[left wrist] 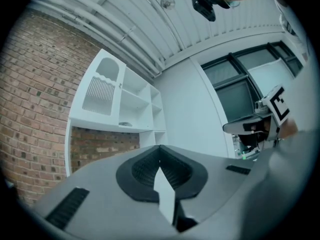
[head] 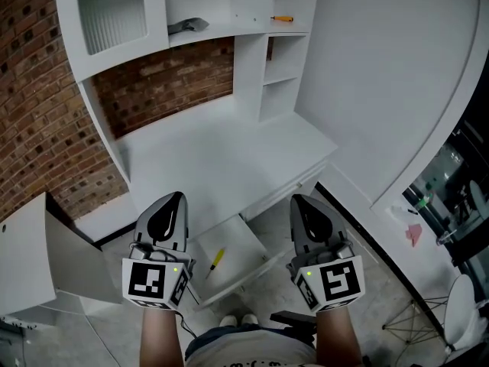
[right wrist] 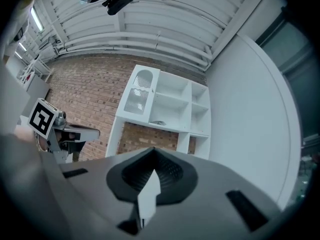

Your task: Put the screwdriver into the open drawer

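Observation:
In the head view a yellow-handled screwdriver (head: 217,259) lies inside the open white drawer (head: 238,239) under the desk top (head: 221,159). A second screwdriver with an orange handle (head: 282,18) lies on the upper shelf. My left gripper (head: 176,197) and right gripper (head: 297,199) are held side by side above the drawer, to either side of it, both shut and empty. In the left gripper view the left gripper (left wrist: 160,149) points roughly level at the white shelf unit (left wrist: 122,101). The right gripper (right wrist: 152,152) faces the same shelves (right wrist: 167,104).
A grey object (head: 188,26) rests on the shelf left of the orange-handled screwdriver. Brick wall (head: 30,90) stands behind and left of the desk. A curved white wall (head: 390,75) closes the right side. An open white cabinet door (head: 30,251) stands at the left.

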